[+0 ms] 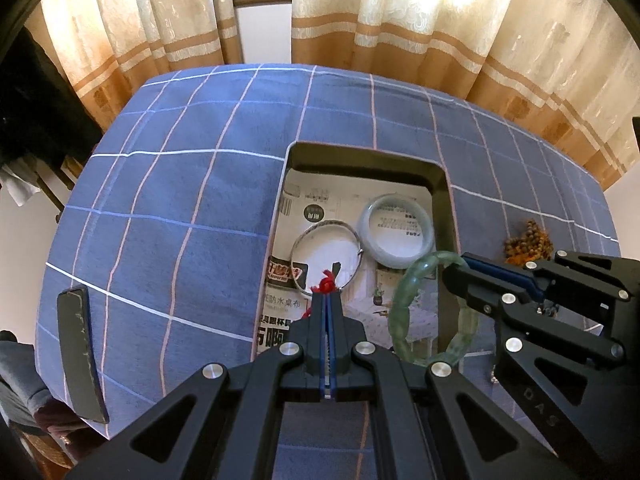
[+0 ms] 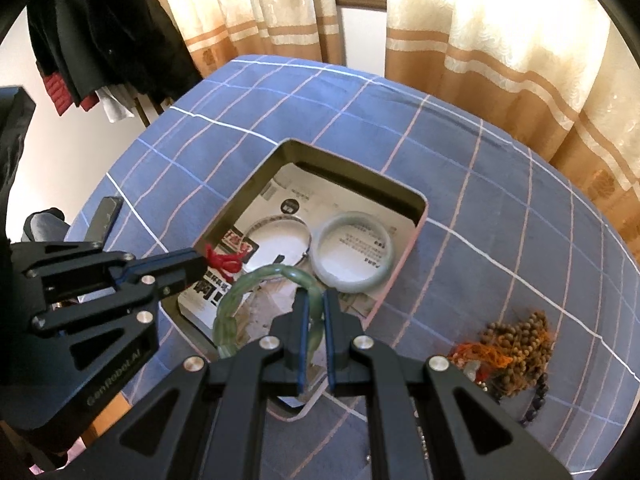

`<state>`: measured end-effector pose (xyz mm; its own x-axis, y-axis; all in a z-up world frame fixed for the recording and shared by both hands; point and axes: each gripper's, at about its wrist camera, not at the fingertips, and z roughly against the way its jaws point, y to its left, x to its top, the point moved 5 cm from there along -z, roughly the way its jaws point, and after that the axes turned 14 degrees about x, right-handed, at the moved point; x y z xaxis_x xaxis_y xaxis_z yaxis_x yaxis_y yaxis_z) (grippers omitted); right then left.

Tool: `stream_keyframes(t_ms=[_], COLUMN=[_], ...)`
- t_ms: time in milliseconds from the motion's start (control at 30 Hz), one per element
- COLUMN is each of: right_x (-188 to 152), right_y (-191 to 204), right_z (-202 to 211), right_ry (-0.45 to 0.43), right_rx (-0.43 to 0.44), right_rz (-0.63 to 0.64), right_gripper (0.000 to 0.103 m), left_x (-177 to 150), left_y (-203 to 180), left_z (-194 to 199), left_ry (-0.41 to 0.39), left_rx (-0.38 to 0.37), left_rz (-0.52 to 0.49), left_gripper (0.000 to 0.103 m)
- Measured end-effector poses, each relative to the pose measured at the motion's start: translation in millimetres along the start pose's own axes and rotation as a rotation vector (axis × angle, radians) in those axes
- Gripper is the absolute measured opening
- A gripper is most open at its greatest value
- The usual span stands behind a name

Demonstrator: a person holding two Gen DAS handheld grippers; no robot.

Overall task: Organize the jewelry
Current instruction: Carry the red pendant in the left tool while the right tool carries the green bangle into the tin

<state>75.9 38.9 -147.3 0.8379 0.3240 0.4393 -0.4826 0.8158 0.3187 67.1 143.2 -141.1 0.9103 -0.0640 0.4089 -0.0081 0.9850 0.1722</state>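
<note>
An open box [image 1: 446,216] [image 2: 416,236] lined with printed paper stands on the blue checked tablecloth. Inside lie a thin silver bangle [image 1: 298,240] [image 2: 260,222] and a pale jade bangle [image 1: 396,232] [image 2: 352,254]. My left gripper [image 1: 328,290] [image 2: 204,262] is shut on a red cord [image 1: 326,282] [image 2: 224,262] over the box's near part. My right gripper [image 2: 314,300] [image 1: 452,268] is shut on a carved green bangle [image 2: 232,308] [image 1: 404,308] and holds it above the box's near right side.
A heap of brown beads with orange cord [image 2: 516,344] [image 1: 528,240] lies on the cloth right of the box, with dark beads [image 2: 538,396] beside it. A dark flat bar [image 1: 78,356] [image 2: 104,216] lies at the table's left edge. Curtains hang behind.
</note>
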Motion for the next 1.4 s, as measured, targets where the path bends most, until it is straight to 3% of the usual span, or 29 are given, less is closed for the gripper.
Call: stream_keyframes(t_ms=[1200, 1400], right_x=[-14.8, -19.2], right_y=[-5.7, -5.8], right_z=[-37.9, -41.7], right_ry=[0.101, 0.117], right_rx=[-0.007, -0.001], right_rz=[0.004, -0.005], right_gripper=[0.01, 0.021], left_x=[-26.0, -26.3], left_y=[-3.8, -1.8], left_z=[-36.2, -40.8], left_ry=[0.103, 0.124], left_rx=[-0.009, 0.018], left_rz=[-0.019, -0.004], left_gripper=[0.0, 0.001])
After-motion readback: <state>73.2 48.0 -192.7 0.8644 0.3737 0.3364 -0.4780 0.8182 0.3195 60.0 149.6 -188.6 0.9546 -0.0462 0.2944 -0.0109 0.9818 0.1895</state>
